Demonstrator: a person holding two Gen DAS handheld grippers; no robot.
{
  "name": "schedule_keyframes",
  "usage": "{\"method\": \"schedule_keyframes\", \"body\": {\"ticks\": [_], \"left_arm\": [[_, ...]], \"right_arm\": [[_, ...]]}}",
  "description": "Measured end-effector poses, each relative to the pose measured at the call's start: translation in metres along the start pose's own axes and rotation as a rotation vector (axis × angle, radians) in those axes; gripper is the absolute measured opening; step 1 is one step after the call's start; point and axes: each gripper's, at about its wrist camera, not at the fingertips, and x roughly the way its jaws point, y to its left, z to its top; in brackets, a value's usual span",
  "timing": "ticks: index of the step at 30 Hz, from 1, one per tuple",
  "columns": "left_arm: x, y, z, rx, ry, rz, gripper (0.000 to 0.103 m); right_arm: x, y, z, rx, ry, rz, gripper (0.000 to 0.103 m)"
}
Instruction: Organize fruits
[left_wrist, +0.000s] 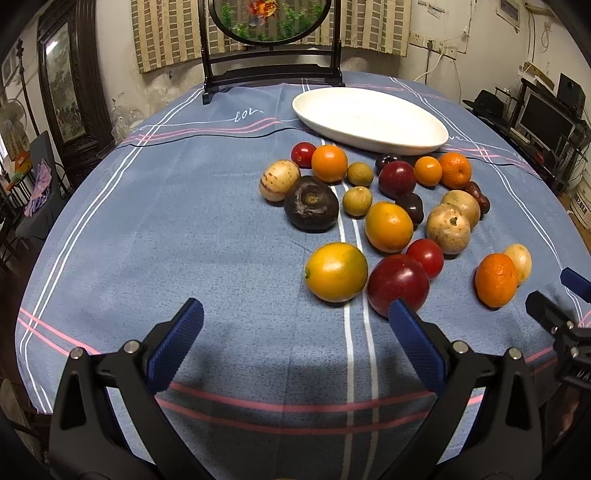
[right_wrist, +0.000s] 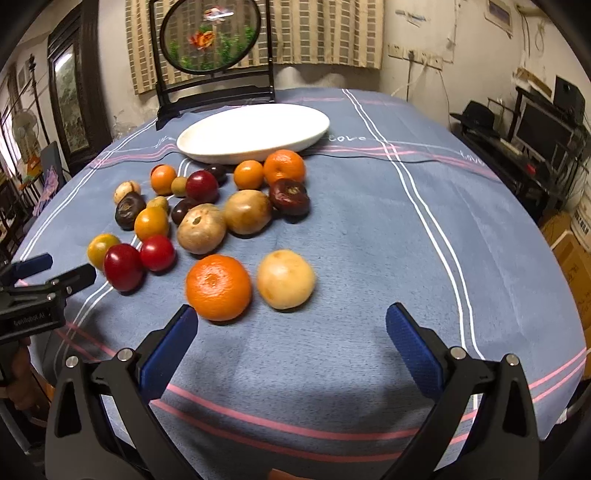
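fruits (left_wrist: 388, 206): loose cluster on the cloth (left_wrist: 184, 221), all short of the dish (left_wrist: 369, 118); dish holds nothing.
nearest: mandarin (right_wrist: 218, 287) and pale fruit (right_wrist: 286, 278) just ahead of right gripper (right_wrist: 291, 339), apart from the pile.
jaws: both pairs wide apart, holding nothing; left gripper (left_wrist: 295, 332) near red plum (left_wrist: 398, 283) and yellow citrus (left_wrist: 336, 272).
risk: round fruit prob rolls if a finger nudges it; packed pile, so grabbing one may knock its neighbours.
risk 2: grippers sit close, could clash w/ each other.
room: bare cloth left and right of pile; table edge close under both grippers; screen (right_wrist: 210, 48) behind dish.
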Motion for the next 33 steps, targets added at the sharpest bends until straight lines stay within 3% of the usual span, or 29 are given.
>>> {"method": "schedule_keyframes", "body": {"ticks": [18,22,25,28,33], "left_arm": [[-0.002,-0.001,0.000,0.005,-0.004,-0.006,0.101],[-0.003,0.000,0.000,0.003,-0.005,-0.004,0.101],[-0.002,0.005,0.000,-0.005,-0.006,-0.003,0.101],[-0.001,0.009,0.000,-0.014,-0.006,0.001,0.101],[0.001,0.013,-0.001,-0.009,-0.011,-0.005,0.101]], "right_arm": [[0.002,0.007,0.001,-0.029,0.003,-0.003,0.102],[-0.003,0.014,-0.002,-0.108,-0.018,0.027,0.102],[-0.006,0.014,-0.003,-0.172,-0.026,0.032,0.092],[-0.004,-0.002,0.000,-0.141,0.011,0.047,0.078],[0.000,-0.017,-0.003,-0.160,0.055,0.017,0.072]]}}
